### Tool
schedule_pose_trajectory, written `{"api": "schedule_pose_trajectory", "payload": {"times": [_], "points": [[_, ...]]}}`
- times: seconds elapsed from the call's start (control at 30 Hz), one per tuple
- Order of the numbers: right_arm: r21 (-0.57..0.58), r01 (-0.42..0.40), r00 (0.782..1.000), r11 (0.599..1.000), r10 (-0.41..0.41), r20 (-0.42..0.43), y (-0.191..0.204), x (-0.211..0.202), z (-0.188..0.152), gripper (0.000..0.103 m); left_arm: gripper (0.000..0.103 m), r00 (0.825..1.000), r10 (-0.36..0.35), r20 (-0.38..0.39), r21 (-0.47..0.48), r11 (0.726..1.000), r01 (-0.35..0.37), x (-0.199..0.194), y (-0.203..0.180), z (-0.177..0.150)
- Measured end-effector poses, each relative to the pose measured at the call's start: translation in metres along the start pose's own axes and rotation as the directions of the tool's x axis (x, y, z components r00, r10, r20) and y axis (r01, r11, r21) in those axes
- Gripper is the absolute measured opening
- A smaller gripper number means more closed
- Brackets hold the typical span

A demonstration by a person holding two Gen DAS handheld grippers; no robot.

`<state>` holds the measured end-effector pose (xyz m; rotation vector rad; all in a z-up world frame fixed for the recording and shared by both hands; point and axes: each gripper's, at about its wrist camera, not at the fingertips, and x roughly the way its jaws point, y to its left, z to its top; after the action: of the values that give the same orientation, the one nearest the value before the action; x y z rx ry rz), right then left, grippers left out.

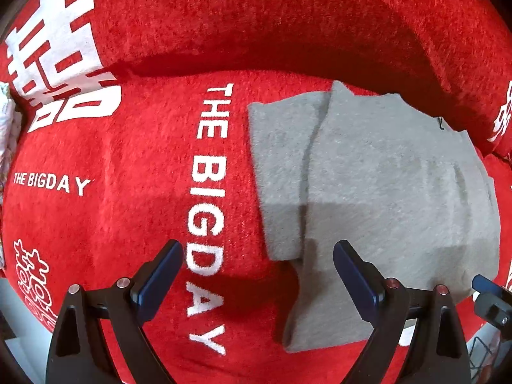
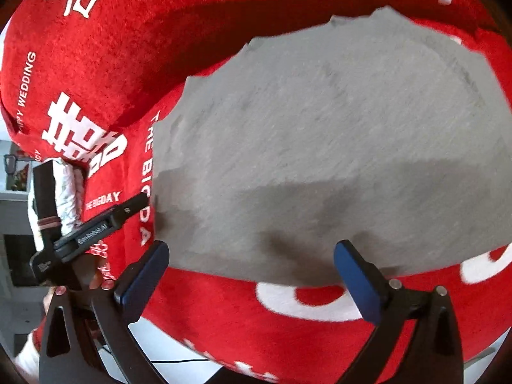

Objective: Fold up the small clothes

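A small grey garment (image 1: 377,192) lies flat and partly folded on a red cover, with one flap (image 1: 281,172) laid to its left and a narrow strip reaching toward me. My left gripper (image 1: 257,259) is open and empty, just above the cover at the garment's near left corner. In the right wrist view the same grey garment (image 2: 320,147) fills the middle. My right gripper (image 2: 251,259) is open and empty over the garment's near edge. The left gripper's body (image 2: 92,227) shows at the left of that view.
The red plush cover (image 1: 128,176) carries white lettering "THE BIG DAY" and large white characters. A raised red back cushion (image 1: 288,16) runs behind the garment. A white patterned cloth (image 1: 6,121) sits at the far left edge. Pale floor shows below the cover's front edge.
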<state>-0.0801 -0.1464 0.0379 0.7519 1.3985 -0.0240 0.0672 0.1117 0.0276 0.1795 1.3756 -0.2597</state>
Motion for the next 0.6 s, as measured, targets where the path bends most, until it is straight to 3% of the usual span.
{"api": "schedule_pose_trajectory", "payload": {"times": [0.13,0.3,0.6], "points": [[0.053,-0.045,0.998,0.998,0.047,-0.039,-0.001,0.01,-0.007,0.103,0.095,0.999,-0.04,-0.033,0.02,0.999,0.041,0.006,0.004,-0.006],[0.167,-0.133,0.987,0.977,0.145,-0.062,-0.007,0.022,-0.016,0.103,0.095,0.995,-0.092,-0.045,-0.019,0.996,0.091,0.008,0.018,-0.013],[0.365,-0.312,0.936,0.877,0.35,-0.041,-0.007,0.055,-0.037,0.103,0.095,0.986,-0.154,-0.06,-0.127,0.981,0.145,0.014,0.05,-0.016]]}}
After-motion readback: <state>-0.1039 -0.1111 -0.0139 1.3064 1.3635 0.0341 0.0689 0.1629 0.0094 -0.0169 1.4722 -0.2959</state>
